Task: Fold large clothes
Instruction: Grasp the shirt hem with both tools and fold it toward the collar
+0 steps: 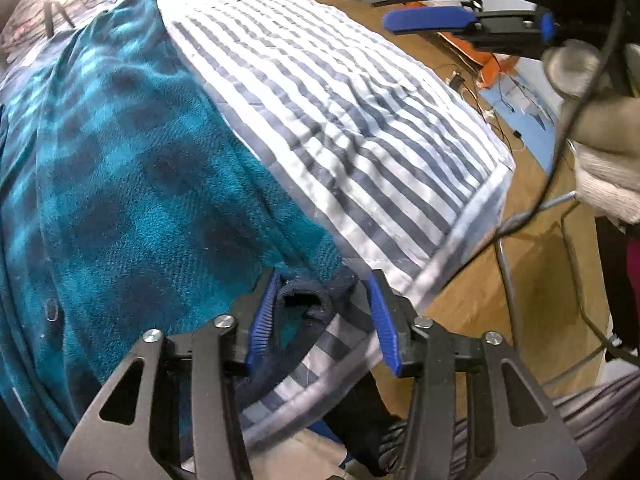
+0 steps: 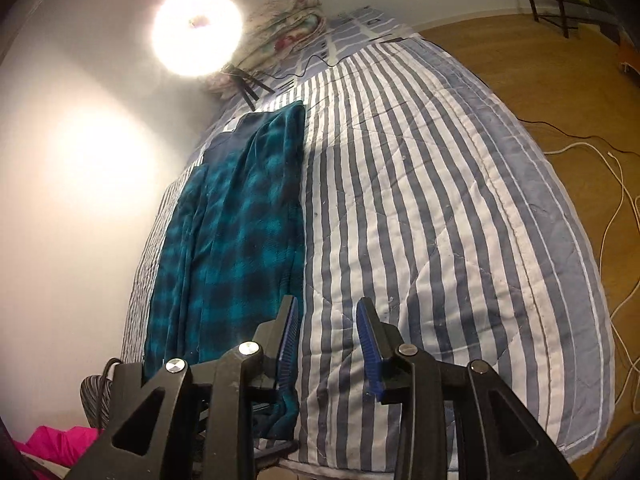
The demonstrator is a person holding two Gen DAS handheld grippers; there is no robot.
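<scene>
Your left gripper (image 1: 324,320) has its blue-padded fingers (image 1: 260,320) spread wide, poised over the near end of the teal plaid fleece garment (image 1: 120,184). A dark navy cuff or hem (image 1: 304,304) of that garment sits in the gap between the pads, but neither pad presses on it; nothing is gripped.

Your right gripper (image 2: 326,344) is likewise wide open and holds nothing. Its left finger (image 2: 288,340) hangs over the garment's right-hand edge at the near end of the bed, and the right finger (image 2: 370,352) is over bare quilt. Whether either one touches the cloth cannot be told. In the left wrist view that same right gripper (image 1: 436,20) shows at the upper right, held in your white knit glove (image 1: 600,152) above the floor, clear of the bed.

The garment (image 2: 236,232) lies lengthwise as a long folded strip along the left side of the blue-and-white striped quilt (image 2: 420,200), near the wall edge, running from the near edge toward the far end, with a navy part (image 2: 224,140) at its far end. A button (image 1: 52,308) shows on the fleece.

No label or writing can be read.

At the far end of the bed stand a ring light (image 2: 196,28) on a small tripod and a stack of folded blankets (image 2: 288,20) against the wall. A black cable (image 2: 320,60) trails across the quilt there. White cords (image 2: 616,200) lie on the wooden floor (image 2: 540,60) to the right of the bed, and pink fabric (image 2: 52,444) shows at the lower left.
</scene>
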